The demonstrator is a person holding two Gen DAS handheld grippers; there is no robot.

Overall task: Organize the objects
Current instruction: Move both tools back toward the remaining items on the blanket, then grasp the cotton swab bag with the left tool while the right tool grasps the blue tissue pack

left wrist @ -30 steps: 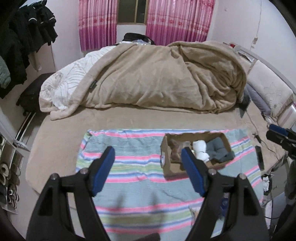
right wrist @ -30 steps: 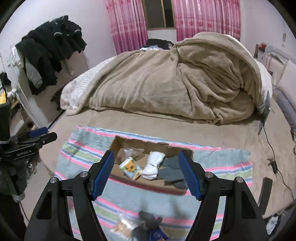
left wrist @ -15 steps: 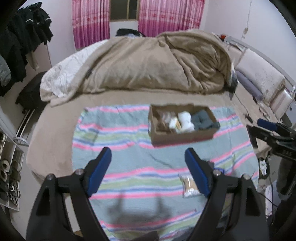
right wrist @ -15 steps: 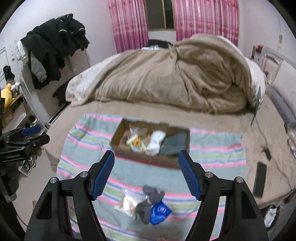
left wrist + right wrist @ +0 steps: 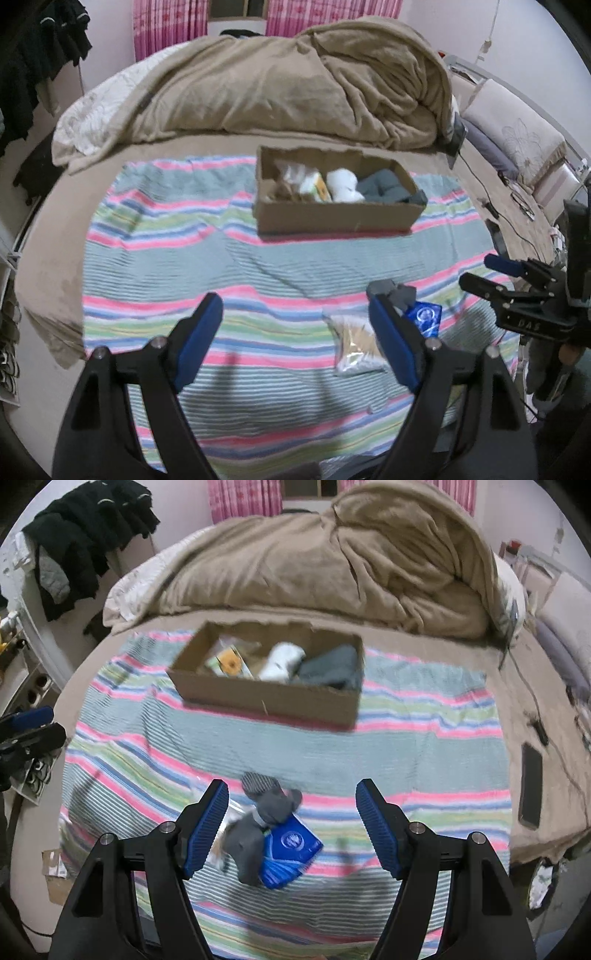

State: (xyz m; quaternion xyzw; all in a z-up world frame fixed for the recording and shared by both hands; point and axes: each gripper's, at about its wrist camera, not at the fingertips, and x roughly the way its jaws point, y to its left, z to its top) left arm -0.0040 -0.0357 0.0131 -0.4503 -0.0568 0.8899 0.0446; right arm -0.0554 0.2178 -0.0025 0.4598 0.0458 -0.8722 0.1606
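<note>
A cardboard box (image 5: pixel 332 218) (image 5: pixel 266 698) stands on the striped cloth and holds snack packets, a white roll and grey cloth items. Nearer me lie grey socks (image 5: pixel 264 812), a blue packet (image 5: pixel 290 849) (image 5: pixel 424 317) and a clear bag of tan snacks (image 5: pixel 356 343). My left gripper (image 5: pixel 295 332) is open and empty above the cloth, left of the clear bag. My right gripper (image 5: pixel 291 819) is open and empty, hovering above the socks and blue packet; it also shows in the left wrist view (image 5: pixel 517 291).
The striped cloth (image 5: pixel 166 258) covers the near part of a bed. A heaped tan blanket (image 5: pixel 295 81) lies behind the box. A black phone (image 5: pixel 530 790) and cables lie at the right edge. Dark clothes (image 5: pixel 88 535) hang at the left wall.
Both grippers have pulled back from the box toward the near edge of the bed. The socks, blue packet and clear bag have come into view under them. Both stay open.
</note>
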